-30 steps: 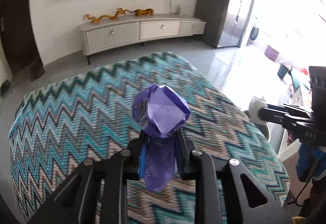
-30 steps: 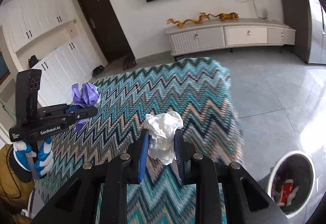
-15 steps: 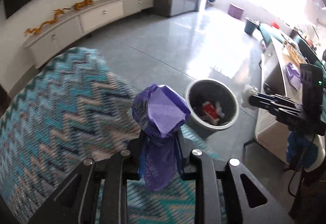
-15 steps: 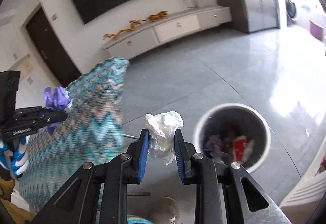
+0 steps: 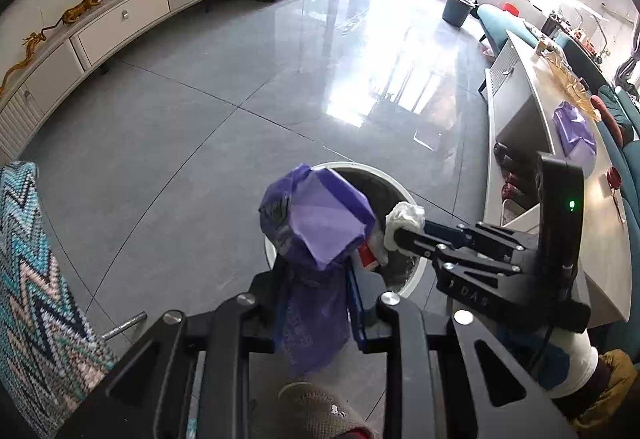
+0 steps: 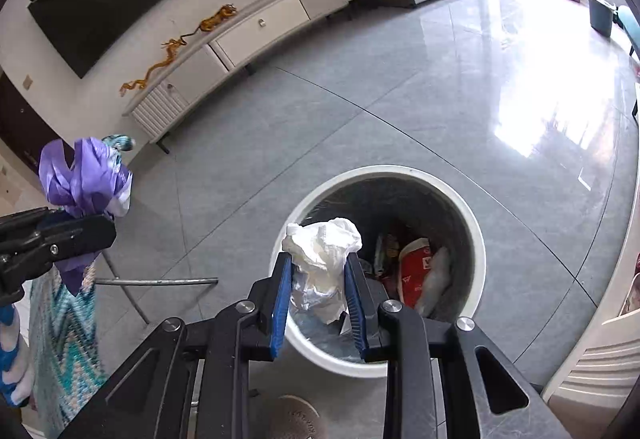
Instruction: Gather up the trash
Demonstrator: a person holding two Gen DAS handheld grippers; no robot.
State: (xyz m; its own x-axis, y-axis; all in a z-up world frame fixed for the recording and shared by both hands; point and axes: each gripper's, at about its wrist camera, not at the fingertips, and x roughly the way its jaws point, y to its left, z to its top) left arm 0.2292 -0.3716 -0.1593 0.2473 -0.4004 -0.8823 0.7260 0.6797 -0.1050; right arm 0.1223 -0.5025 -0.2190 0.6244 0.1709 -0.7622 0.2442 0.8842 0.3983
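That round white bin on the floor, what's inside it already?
The bin holds a red packet and some pale wrappers. The crumpled white paper in front hides the bin's near side.

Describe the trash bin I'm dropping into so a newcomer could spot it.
On the grey tiled floor, just ahead of both grippers, stands a round bin with a white rim and dark inside. Unlike the teal bucket far off, it already holds red wrappers.

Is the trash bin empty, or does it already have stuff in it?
Not empty. The right wrist view shows the trash bin holding a red wrapper and other scraps.
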